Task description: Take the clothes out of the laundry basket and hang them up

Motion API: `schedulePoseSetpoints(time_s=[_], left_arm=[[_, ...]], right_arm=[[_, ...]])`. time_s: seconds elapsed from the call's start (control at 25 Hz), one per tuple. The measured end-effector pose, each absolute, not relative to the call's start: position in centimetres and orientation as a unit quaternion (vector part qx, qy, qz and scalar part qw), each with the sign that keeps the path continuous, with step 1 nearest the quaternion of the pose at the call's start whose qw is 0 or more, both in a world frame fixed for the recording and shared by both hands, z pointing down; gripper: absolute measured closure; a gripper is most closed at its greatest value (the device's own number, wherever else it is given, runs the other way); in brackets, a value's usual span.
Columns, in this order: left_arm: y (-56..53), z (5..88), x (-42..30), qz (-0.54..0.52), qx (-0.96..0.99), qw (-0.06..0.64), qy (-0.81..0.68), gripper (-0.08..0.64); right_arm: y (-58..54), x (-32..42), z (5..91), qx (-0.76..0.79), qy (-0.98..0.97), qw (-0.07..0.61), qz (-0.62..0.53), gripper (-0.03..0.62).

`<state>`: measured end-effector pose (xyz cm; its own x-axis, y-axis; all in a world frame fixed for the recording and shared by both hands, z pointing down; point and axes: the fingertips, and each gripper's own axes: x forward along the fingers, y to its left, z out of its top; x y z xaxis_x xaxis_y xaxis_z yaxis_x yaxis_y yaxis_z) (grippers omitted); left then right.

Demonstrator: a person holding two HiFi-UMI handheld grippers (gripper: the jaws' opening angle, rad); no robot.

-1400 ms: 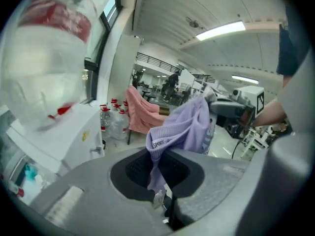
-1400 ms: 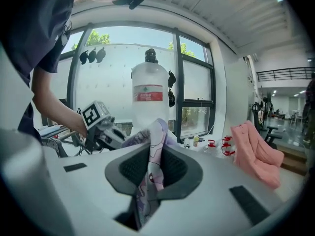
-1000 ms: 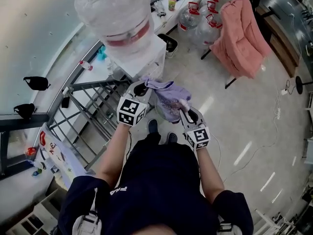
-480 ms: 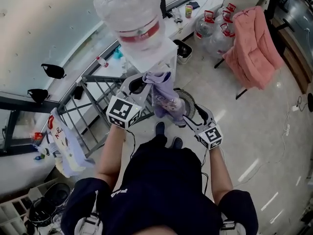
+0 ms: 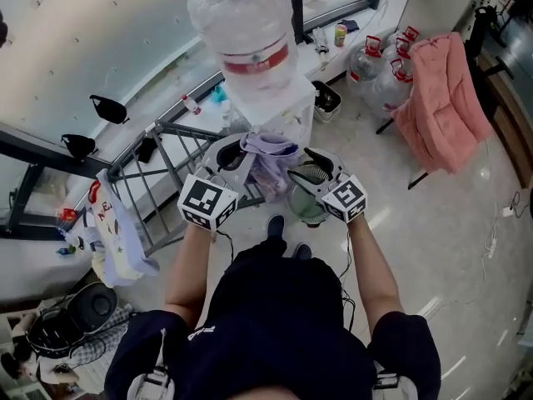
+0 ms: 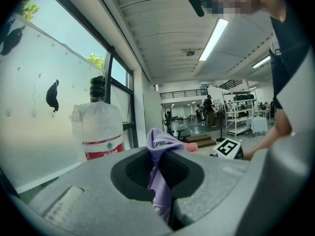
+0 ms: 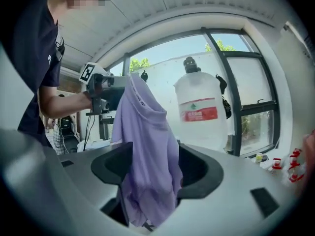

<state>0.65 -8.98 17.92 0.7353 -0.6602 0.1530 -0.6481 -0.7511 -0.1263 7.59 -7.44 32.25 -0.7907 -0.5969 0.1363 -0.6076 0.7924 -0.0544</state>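
One soft lilac fabric garment (image 5: 271, 161) hanging in mid-air in front of me, well above floor, collar end pinched tight in left gripper (image 5: 236, 150). Right gripper (image 5: 310, 172) jaws just been opening wide; cloth draping loose between them, pads not pressing. Am judging this as regrip step: piece lifted clear, not yet hung. Next move calling for right gripper closing on far shoulder edge, spreading cloth flat, then carrying it toward grey metal drying rack (image 5: 162, 152) on my left.

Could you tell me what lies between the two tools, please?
The lilac shirt, in the head view: the left tool clamps it, and it hangs loose between the right tool's jaws, which have just opened.
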Motion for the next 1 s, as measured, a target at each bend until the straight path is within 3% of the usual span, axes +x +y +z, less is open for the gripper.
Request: schedulePoseSetpoints(time_s=[0.08,0.12,0.2,0.68,1.0], left_arm=[[-8.7,17.7,-0.5,-0.093,-0.925,0.028,0.367,0.523],[-8.5,17.7,-1.2,-0.093,-0.921,0.026,0.377,0.523],[-8.3,17.9,-2.8,-0.095,-0.912,0.023,0.399,0.523],[-0.7,19.5,-12.9,-0.087,-0.831,-0.019,0.549,0.522],[8.8,19.8,-20.9,-0.104,-0.741,-0.045,0.662,0.522]], right_arm=[[-8.0,5.3,32.9,0.307,-0.949,0.061,0.05,0.305],[-8.3,4.6,33.0,0.315,-0.946,0.065,0.045,0.368],[-8.6,4.1,33.0,0.347,-0.935,0.073,0.029,0.57],[-4.5,1.9,26.6,0.271,-0.955,0.113,-0.034,0.581],[0.2,-5.7,21.5,0.172,-0.976,0.114,-0.064,0.581]])
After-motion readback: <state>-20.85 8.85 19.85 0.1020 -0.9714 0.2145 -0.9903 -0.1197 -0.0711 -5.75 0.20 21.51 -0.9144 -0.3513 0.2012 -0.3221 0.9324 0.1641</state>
